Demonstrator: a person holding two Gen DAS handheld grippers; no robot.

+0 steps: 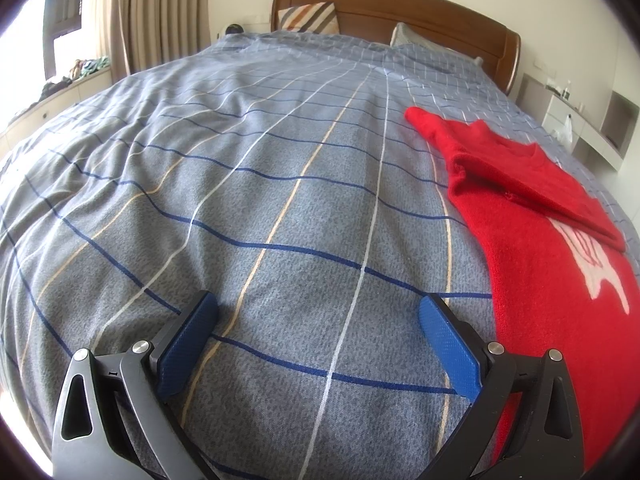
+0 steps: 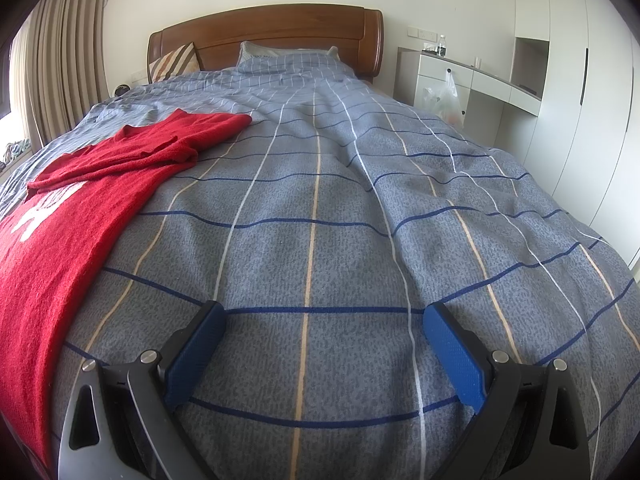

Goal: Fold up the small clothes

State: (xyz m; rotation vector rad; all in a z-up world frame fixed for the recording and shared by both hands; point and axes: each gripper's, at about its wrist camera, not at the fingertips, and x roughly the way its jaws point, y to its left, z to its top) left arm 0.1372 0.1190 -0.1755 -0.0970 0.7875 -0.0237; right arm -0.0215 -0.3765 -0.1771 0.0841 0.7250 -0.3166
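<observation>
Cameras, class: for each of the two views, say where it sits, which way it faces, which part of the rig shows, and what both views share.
Left wrist: on the left gripper, facing down the bed toward the headboard; sweater at its right; open blue fingers show.
Right wrist: on the right gripper, facing the same way; sweater at its left, desk at right; open fingers show.
Shared: bed, headboard, sweater, curtains.

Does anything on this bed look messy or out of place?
Only the red sweater looks unfinished: one sleeve is folded across its chest while the other lies stretched out toward the headboard. The checked duvet is slightly wrinkled. Nothing looks spilled or damaged.
</observation>
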